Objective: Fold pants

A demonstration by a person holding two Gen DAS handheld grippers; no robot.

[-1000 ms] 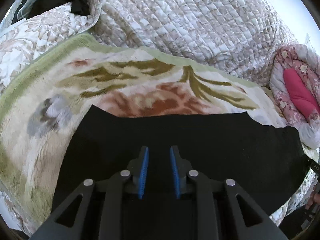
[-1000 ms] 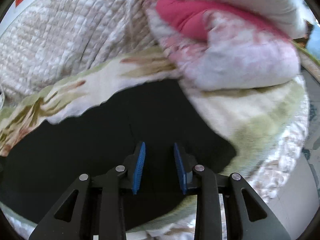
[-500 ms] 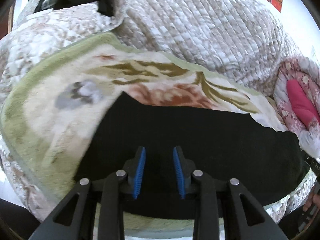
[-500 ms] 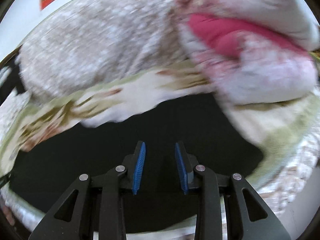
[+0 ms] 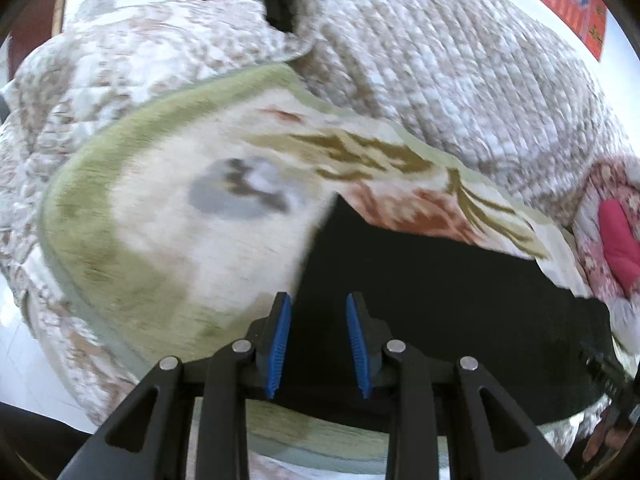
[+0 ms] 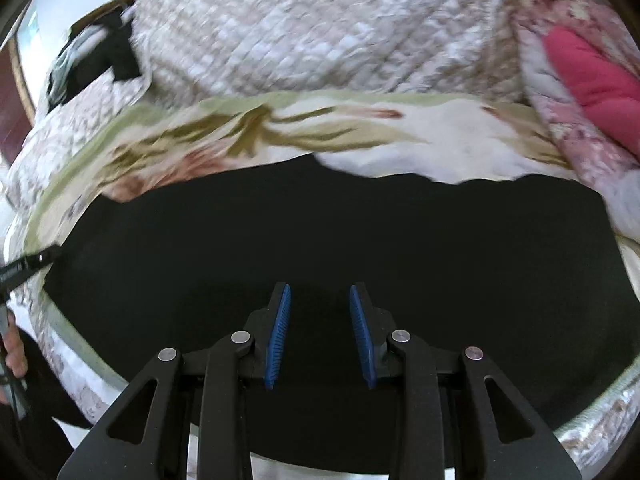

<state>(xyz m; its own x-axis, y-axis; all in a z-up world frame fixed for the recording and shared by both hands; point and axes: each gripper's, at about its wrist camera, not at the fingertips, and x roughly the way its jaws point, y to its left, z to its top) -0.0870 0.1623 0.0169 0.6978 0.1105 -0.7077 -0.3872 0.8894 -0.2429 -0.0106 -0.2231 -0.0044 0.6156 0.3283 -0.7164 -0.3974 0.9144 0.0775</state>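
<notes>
Now shifting: we are swinging the left gripper (image 5: 318, 338) leftward to the pants' (image 6: 340, 248) end edge, while the right gripper (image 6: 319, 334) is backing off
Tongs: both apart, empty
Pants: lying flat on the floral blanket (image 5: 168, 240)
Nearby: we are seeing the quilt (image 5: 420, 72) and pink bedding (image 6: 576, 80) crowding the far side

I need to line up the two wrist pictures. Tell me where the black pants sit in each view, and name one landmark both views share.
Left wrist: the black pants fill the lower centre and right, their left edge beside the left gripper.
Right wrist: the black pants span almost the whole lower half, under the right gripper.
Shared landmark: the pink pillow, at the right edge in the left view and at the upper right in the right view.
</notes>
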